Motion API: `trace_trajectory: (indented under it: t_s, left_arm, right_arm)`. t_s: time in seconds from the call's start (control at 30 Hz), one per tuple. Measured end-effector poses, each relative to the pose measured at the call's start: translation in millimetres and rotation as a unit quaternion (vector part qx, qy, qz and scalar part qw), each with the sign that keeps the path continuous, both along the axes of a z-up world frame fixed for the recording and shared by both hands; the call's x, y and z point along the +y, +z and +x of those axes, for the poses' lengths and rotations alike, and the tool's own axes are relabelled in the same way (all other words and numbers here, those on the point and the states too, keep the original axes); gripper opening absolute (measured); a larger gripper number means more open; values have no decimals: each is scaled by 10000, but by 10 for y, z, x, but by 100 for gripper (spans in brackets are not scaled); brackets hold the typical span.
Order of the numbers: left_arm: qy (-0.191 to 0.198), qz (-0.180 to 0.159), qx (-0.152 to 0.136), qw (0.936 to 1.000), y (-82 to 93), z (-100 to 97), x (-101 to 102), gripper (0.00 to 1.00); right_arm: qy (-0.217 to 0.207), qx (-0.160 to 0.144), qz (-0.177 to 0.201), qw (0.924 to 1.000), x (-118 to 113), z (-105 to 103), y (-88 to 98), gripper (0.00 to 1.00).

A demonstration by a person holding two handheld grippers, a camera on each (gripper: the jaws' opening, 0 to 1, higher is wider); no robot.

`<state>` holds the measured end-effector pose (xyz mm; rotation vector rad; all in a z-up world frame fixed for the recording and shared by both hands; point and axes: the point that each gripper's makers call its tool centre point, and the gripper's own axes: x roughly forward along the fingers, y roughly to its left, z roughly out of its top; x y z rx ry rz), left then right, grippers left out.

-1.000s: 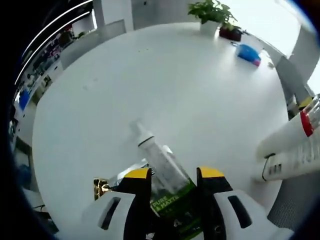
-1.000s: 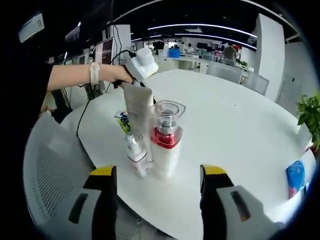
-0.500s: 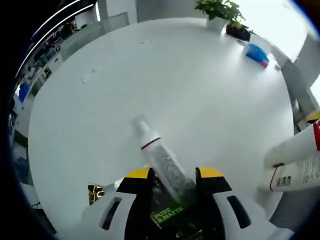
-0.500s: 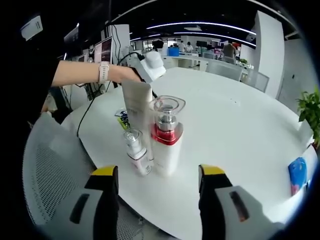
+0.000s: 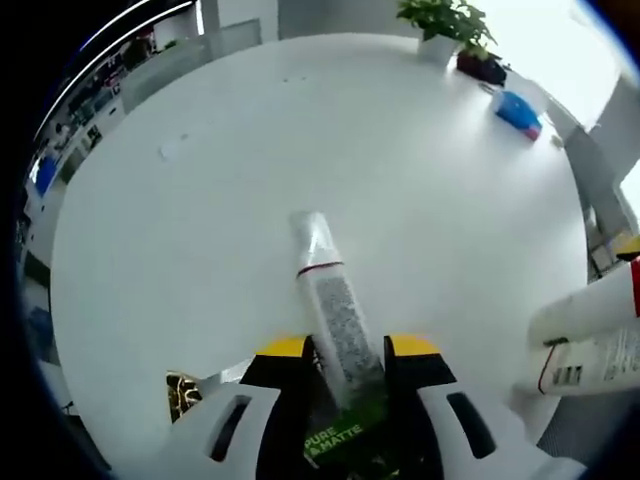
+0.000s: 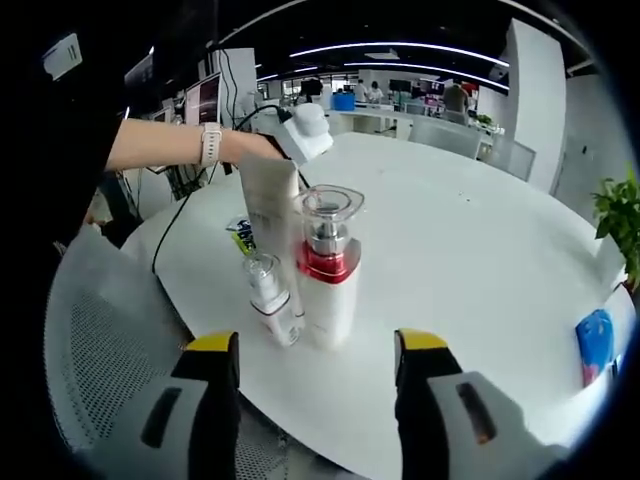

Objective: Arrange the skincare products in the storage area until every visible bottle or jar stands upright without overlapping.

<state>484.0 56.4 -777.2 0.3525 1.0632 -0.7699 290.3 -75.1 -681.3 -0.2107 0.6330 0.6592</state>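
In the left gripper view my left gripper (image 5: 345,350) is clamped on a tube (image 5: 335,320) with a green label reading PURE & MATTE; its clear cap points away from me over the white table (image 5: 250,180). The same view shows a small gold item (image 5: 182,390) on the table beside the left jaw, a white bottle (image 5: 590,335) with a red band at the right edge, and a plant (image 5: 440,20) and a blue packet (image 5: 518,108) at the far rim. The right gripper view gives the other side of this: the left gripper (image 6: 295,135), held by a hand (image 6: 245,148) with a watch at the wrist, grips the tube (image 6: 272,205) from above, so that it hangs cap-down just behind two standing products. Those are a white pump bottle (image 6: 325,275) with a red collar and clear cap, and a small clear-capped bottle (image 6: 270,300) just beside it, both upright near the table edge. My right gripper (image 6: 312,350) hovers before them, jaws wide apart and holding nothing. A mesh chair (image 6: 100,330) sits at the left.
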Motion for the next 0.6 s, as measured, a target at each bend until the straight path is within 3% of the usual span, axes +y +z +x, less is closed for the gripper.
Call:
trace_trajectory:
  t_s: [0.1,0.13,0.2,0.33,0.6]
  left_arm:
    - [-155,-227,-112,9996,54,8,-51,18]
    - [-3,-138,-8,9999,43,-10,-17,18]
    - [-102,-55,-44,9999,31,-15,-6,17]
    - [-66,-133,-48,9999,60,-40,-4,17]
    - [-129,-273,-316,9990,207,-91,-4,17]
  right_arm:
    - [-4,-9,-5,10000,-6,-1,4,63]
    - [-14,-8,-6,10000,-10,-1,4,63]
    - [-7,-6,-19,10000,-13,-5,3,63]
    - [-6,-29,-32,10000,-17,-10,19,62]
    - [5,-72,-25,10000,-28,-18,49,62]
